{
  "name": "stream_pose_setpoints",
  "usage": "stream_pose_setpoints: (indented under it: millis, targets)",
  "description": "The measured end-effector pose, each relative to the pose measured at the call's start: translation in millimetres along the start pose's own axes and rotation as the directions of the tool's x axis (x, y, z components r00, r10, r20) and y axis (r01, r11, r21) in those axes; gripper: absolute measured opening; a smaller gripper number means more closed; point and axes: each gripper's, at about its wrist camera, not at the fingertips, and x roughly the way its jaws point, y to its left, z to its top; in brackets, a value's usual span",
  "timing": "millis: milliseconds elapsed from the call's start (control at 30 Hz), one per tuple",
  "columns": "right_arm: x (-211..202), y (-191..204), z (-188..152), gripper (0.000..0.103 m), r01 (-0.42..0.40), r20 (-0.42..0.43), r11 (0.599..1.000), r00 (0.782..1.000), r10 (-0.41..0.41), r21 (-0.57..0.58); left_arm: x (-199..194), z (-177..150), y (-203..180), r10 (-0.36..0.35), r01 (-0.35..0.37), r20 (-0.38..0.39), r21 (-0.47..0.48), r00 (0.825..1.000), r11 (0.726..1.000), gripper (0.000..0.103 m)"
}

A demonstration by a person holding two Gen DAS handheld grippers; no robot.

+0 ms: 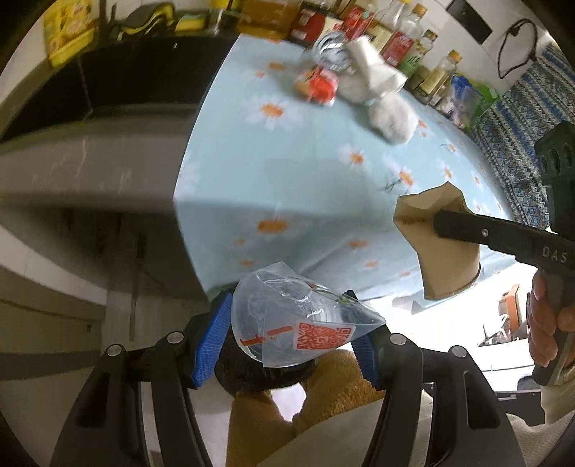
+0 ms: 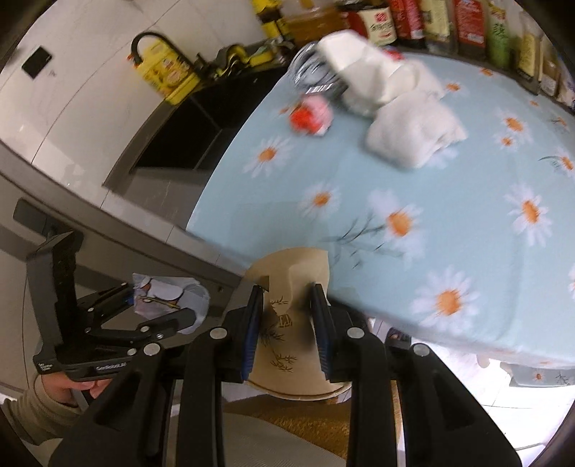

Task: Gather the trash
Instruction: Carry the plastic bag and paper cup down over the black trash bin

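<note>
Tongs on the left (image 1: 291, 334), with blue ribbed pads, are closed on a crushed clear plastic cup (image 1: 302, 323) printed with an orange square code; the cup is squeezed between both pads, held in the air just off the near corner of the bench (image 1: 323, 172), which wears a pale blue cloth with white and orange daisies. Left of the bench sits a dark sink recess with a yellow oil jug (image 2: 169, 72) on its far rim. On the cloth toward the far side lie, from left to right, a crumpled red wrapper (image 2: 311, 116), a shiny silver packet (image 2: 312, 75) behind it, and a heap of white tissue (image 2: 399, 118); all are blurred. A row of bottles (image 2: 449, 21) lines the back edge. To the right, the right tongs (image 2: 287, 323) are clamped on a flattened tan paper cup (image 2: 284, 337) with a bamboo sketch on it, both pads pressing its sides, held over the near edge of the bench
</note>
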Motion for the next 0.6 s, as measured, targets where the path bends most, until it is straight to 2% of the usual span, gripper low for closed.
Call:
stream_pose_setpoints:
  millis: [200, 333, 400, 600]
  targets:
    - [36.5, 13.3, -22.2, 0.029, 0.011, -0.069, 1.0, 0.998, -0.013, -0.028, 22.6, -21.7, 16.3, -0.004, 0.001, -0.064, -0.039, 0.998, 0.999, 0.06]
    - [74.4, 3.2, -39.1, 0.029, -0.023, -0.148, 0.999, 0.989, 0.028, 0.032, 37.1, -32.2, 22.3, -0.015, 0.008, -0.094, -0.066, 0.995, 0.998, 0.06]
    - [88.5, -0.6, -45.5, 0.029, -0.011, -0.175, 0.999, 0.984, 0.019, 0.049, 46.7, -36.3, 22.7, -0.015, 0.008, -0.112, -0.067, 0.994, 0.998, 0.06]
    - [116.0, -9.1, -60.7, 0.029, -0.01, -0.202, 0.996, 0.979, 0.028, 0.087, 79.1, -51.3, 31.7, -0.032, 0.013, -0.184, -0.104, 0.982, 0.994, 0.06]
